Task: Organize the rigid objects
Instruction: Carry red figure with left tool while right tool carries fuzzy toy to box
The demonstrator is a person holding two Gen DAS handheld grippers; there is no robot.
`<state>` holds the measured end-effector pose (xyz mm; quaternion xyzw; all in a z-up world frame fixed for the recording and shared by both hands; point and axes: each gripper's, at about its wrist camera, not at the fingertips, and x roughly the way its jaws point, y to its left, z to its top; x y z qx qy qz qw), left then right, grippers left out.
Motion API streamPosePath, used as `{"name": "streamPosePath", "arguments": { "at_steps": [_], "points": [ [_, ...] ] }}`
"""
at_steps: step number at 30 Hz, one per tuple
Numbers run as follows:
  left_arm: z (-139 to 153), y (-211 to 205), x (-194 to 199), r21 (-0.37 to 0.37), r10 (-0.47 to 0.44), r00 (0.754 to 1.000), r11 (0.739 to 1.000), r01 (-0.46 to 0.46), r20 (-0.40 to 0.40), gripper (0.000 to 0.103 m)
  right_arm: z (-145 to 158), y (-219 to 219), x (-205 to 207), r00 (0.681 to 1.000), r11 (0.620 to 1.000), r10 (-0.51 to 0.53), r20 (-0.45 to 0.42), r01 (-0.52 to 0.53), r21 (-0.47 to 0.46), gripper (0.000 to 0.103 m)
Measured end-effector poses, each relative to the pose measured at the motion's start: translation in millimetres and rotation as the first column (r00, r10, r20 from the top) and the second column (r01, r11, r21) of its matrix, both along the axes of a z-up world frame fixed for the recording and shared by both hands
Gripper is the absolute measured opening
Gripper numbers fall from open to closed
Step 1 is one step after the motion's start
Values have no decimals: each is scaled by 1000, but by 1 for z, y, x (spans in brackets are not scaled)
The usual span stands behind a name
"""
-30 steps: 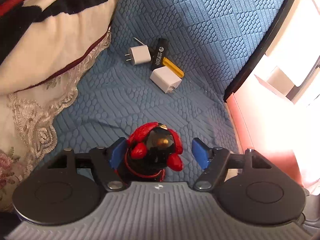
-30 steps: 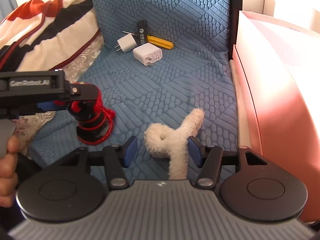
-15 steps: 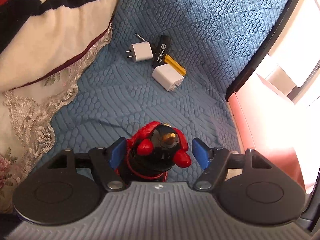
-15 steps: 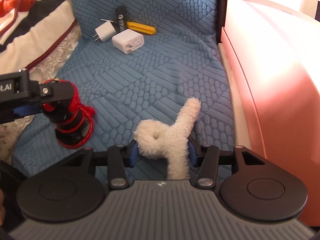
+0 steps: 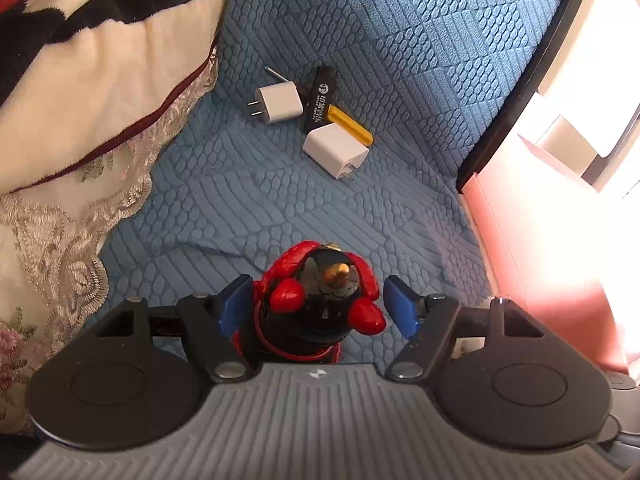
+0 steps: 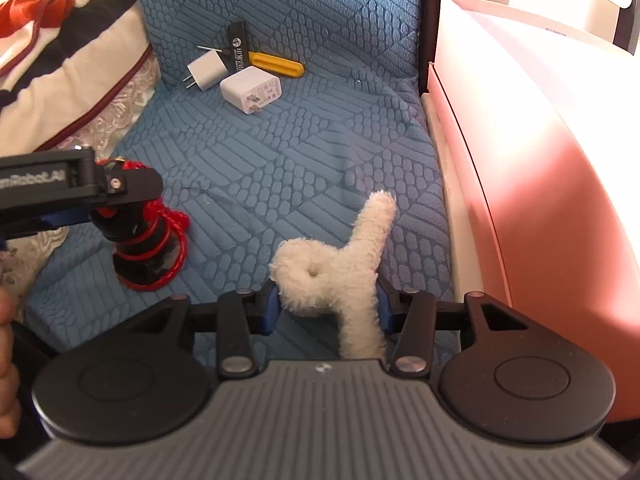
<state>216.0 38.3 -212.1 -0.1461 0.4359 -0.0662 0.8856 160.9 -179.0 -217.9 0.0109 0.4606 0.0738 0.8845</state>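
Note:
A black bottle wrapped in red cord stands on the blue seat between the pads of my left gripper, which is open, with a gap on the right side. It also shows in the right wrist view under the left gripper's finger. My right gripper is shut on a white fluffy plush piece. At the seat's back lie two white chargers, a black stick and a yellow tool.
A striped cushion with lace trim fills the left side. A pink box stands along the seat's right edge. The blue textured seat lies between them.
My right gripper has closed on the white plush piece and drawn in closer over it. My left gripper stays open around the bottle, barely moved.

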Motion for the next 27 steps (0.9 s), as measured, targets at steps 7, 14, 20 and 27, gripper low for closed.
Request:
{"name": "streamPosePath", "arguments": {
  "at_steps": [7, 14, 20, 27],
  "points": [
    [-2, -4, -1, 39, -6, 1000, 999, 5, 12, 68, 5, 1, -6, 999, 999, 46, 6, -46, 2, 48],
    [7, -8, -6, 44, -2, 999, 999, 0, 34, 68, 20, -10, -10, 998, 998, 59, 29, -60, 3, 48],
    [28, -6, -10, 20, 22, 999, 1000, -23, 50, 68, 42, -18, -15, 996, 996, 74, 57, -77, 42, 48],
    [62, -3, -26, -51, 54, 996, 997, -50, 75, 68, 80, -24, -17, 988, 992, 110, 110, -116, 48, 48]
  ]
}}
